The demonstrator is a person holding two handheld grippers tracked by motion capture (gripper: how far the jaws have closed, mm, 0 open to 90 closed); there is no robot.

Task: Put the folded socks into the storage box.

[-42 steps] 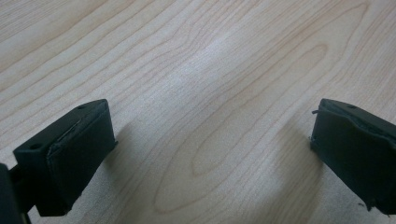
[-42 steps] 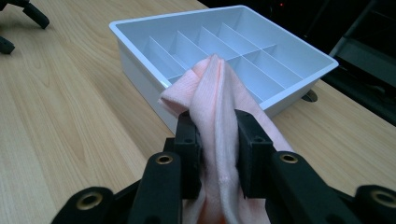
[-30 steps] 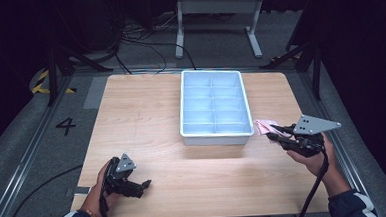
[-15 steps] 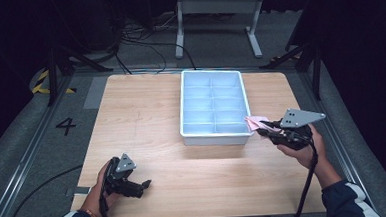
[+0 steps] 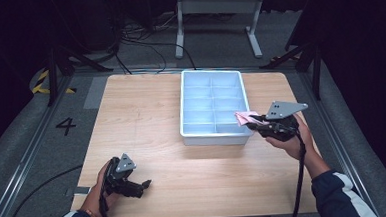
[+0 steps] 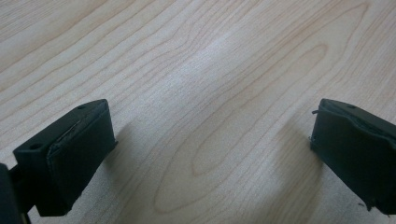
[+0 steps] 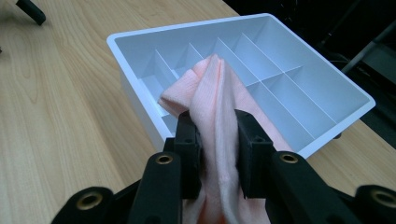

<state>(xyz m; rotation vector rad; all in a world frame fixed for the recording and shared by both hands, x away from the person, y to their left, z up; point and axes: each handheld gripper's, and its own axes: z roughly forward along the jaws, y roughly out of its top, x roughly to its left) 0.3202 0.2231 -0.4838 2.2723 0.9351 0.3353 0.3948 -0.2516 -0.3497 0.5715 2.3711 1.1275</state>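
A pink cloth (image 7: 212,100) is pinched between the jaws of my right gripper (image 7: 217,128), which is shut on it. In the high view that right gripper (image 5: 254,121) holds the pink cloth (image 5: 244,118) over the near right corner of a white tray (image 5: 211,76) with divided compartments. The white tray (image 7: 130,39) lies just ahead in the right gripper view. My left gripper (image 5: 144,184) rests on the table near its front left, and its jaws stand wide apart over bare wood in the left gripper view (image 6: 210,140).
The wooden table (image 5: 136,116) stretches broadly to the left of the tray. A metal frame and cables (image 5: 147,36) lie on the floor beyond the far edge. A "4" mark (image 5: 66,126) sits on the floor at the left.
My right gripper has carried the pink cloth leftward, from beside the tray to its near right corner. The left gripper has stayed where it was.
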